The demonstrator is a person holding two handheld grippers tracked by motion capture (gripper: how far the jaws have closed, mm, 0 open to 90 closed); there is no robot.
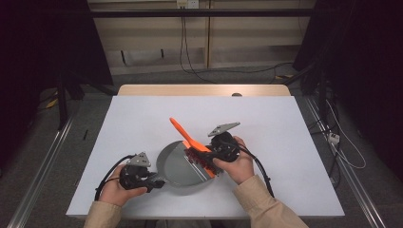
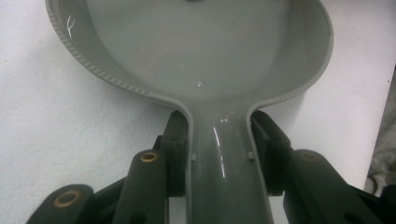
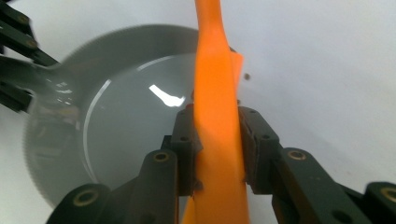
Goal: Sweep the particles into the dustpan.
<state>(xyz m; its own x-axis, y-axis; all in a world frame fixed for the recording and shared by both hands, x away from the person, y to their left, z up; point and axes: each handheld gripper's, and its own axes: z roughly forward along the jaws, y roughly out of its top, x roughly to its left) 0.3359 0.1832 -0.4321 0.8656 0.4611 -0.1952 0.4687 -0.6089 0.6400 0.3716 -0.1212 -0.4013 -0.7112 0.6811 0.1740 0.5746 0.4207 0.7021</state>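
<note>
steadying the grey pan (image 1: 183, 167) on the table (image 1: 142, 118), the left hand-held gripper (image 1: 154, 181) clamped its handle — the right hand-held gripper (image 1: 203, 159) gripped the orange spatula (image 1: 186, 134), blade angled over the pan's far rim, apparently for scraping.

- Table (image 1: 142, 118): the far half, left side and right side lie bare, giving open passage to either hand.
- Pan (image 1: 178, 168): sits at the near middle, between the two hands, blocking the direct path from one to the other.
- Left gripper (image 1: 154, 181): jaws closed on the pan's handle, filling the near-left corner of the work area.
- Spatula (image 1: 187, 137): held in the right gripper (image 1: 202, 159), it slants over the pan's right rim; its handle juts toward the far left, barring low passage above the pan.
- Cables trail off the near edge beside each forearm.
</note>
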